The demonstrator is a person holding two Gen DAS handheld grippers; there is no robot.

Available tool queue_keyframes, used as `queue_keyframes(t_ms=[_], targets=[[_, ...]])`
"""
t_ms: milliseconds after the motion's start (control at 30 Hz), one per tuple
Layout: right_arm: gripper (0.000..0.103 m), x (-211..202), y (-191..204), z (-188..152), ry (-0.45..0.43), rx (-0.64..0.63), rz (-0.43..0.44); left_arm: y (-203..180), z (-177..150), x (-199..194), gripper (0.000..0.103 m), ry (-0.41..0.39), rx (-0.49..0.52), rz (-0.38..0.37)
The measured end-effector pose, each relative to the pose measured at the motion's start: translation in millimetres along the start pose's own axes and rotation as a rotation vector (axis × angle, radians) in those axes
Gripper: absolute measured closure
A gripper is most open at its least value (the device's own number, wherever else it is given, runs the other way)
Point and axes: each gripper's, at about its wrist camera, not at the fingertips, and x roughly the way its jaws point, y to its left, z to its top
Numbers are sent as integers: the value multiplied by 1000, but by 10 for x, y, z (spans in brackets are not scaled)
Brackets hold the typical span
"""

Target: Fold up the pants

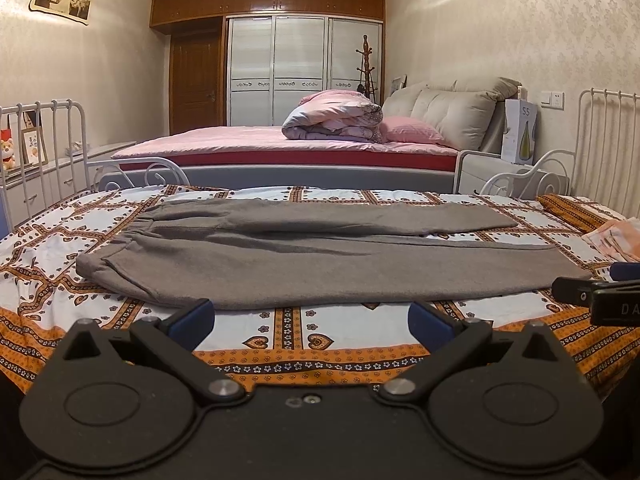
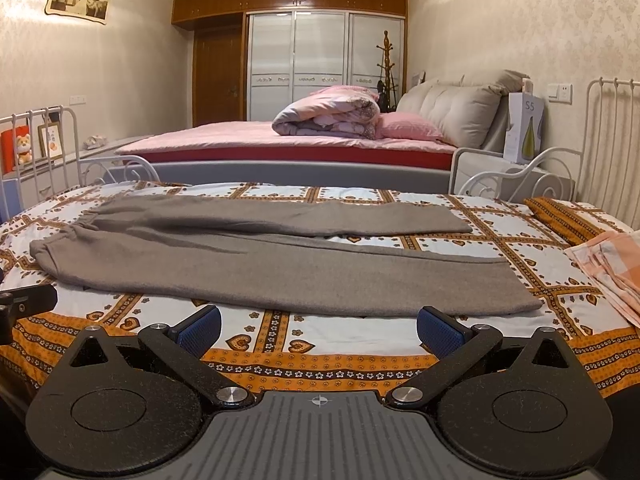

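1. Grey, soft knit pants point(image 1: 320, 264): laid flat across the bed, unfolded. Gathered waistband at 9 o'clock, both leg hems at 3 o'clock. The two legs run side by side, the far one toward 12 o'clock, the near one toward 6; a narrow wedge of sheet shows between them near the hems. The near leg's edge lies just beyond my fingertips in both views.

2. My left gripper point(image 1: 311, 318): black frame, blue pads, spread wide, nothing between them. It hovers at the 6 o'clock edge of the pants, not touching the cloth. One blue pad point(image 1: 192, 320) points at the near leg's edge.

3. My right gripper point(image 2: 319, 328): same build, blue ribbed pads parted wide, holding nothing. It sits at 6 o'clock of the near leg, toward the hem end, clear of the fabric. In the left view it shows at 3 o'clock, beside the near hem.

4. Orange, white and brown patterned bedsheet with hearts and flowers point(image 2: 328, 196): covers the bed under the pants.

5. White metal scrolled bed frame point(image 1: 600, 120): rails at 9 and 3 o'clock.

6. Peach checked folded cloth point(image 2: 612, 264): on the sheet at 3 o'clock, apart from the hems.

7. Pink-sheeted second bed point(image 1: 248, 140) at 12 o'clock, with a rolled pink quilt point(image 1: 332, 118) on it.
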Motion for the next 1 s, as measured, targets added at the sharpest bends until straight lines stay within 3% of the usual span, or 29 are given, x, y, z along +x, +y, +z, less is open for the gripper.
queue_keyframes(t_ms=[1000], targets=[[0,3,8,11,4,3,1,-40,-29,9,6,13,8,-10]])
